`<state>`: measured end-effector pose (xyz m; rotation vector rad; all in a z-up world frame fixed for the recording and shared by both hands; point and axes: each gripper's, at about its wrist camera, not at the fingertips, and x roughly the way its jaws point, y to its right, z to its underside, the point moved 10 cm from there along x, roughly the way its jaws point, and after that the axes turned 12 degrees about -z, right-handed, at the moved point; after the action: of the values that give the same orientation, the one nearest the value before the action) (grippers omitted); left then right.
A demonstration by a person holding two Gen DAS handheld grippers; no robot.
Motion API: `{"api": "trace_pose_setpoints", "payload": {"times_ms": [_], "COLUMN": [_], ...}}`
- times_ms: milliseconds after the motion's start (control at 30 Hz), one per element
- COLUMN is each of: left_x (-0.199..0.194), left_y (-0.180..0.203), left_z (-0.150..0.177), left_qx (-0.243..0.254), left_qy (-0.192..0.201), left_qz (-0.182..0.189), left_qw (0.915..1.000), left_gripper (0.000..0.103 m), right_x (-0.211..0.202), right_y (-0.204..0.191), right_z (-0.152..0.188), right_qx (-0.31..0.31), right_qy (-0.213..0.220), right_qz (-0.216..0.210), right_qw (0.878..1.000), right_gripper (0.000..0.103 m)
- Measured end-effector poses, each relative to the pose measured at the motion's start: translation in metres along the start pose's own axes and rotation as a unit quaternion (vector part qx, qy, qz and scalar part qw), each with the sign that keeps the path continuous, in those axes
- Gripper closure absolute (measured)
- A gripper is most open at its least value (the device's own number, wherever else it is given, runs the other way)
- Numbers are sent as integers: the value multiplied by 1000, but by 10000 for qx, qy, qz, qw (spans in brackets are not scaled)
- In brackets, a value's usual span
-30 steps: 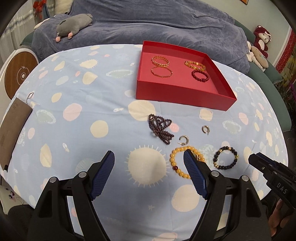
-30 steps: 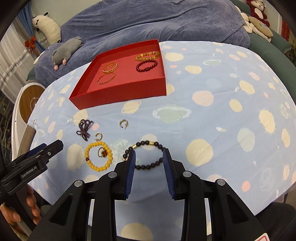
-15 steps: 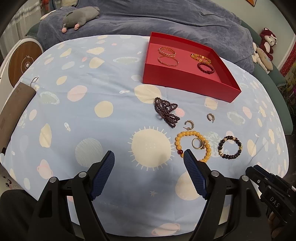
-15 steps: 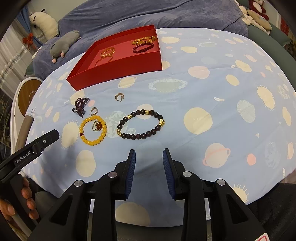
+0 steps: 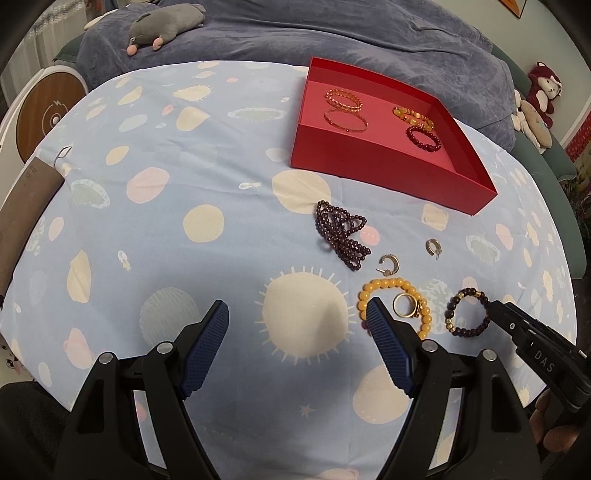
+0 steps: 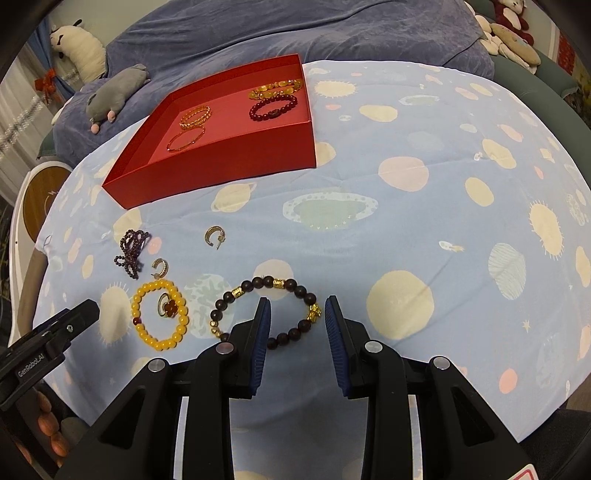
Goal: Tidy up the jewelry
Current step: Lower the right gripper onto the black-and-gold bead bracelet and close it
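Note:
A red box at the back holds several bracelets. In front of it on the cloth lie a purple bead strand, two hoop earrings, and a yellow bead bracelet with a ring inside it. To the right of these is a dark bead bracelet. My right gripper hovers low over that bracelet, jaws narrowly apart, its near arc showing between them. My left gripper stands wide open over bare cloth, left of the yellow bracelet.
The table carries a pale blue cloth with planets. A brown card lies at its left edge. Behind are a sofa under a blue blanket, a grey plush and more plush toys. Open cloth spreads to the right.
My right gripper has sunk toward the dark bracelet, which now sits between its fingertips in its view. The left gripper has hardly moved. No jewelry has shifted.

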<state>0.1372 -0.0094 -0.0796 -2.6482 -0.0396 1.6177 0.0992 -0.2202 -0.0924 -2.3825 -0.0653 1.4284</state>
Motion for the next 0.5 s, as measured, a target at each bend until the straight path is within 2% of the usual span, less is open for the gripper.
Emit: {"api": "trace_pose_setpoints", "payload": {"times_ms": [133, 367, 500], "left_x": [5, 21, 33], "left_y": [7, 18, 25], "left_z": [-12, -28, -33], "left_qx": [-16, -5, 63], "left_qy": [26, -3, -49], "left_qz": [13, 22, 37], "left_qw": [10000, 10000, 10000], "left_gripper": [30, 31, 39], "right_x": [10, 9, 8], "right_y": [2, 9, 11], "right_z": [4, 9, 9], "right_qx": [-38, -48, 58], "right_qy": [-122, -125, -118], "right_qz": [7, 27, -46], "right_qw": [9999, 9999, 9999], "right_gripper": [75, 91, 91]}}
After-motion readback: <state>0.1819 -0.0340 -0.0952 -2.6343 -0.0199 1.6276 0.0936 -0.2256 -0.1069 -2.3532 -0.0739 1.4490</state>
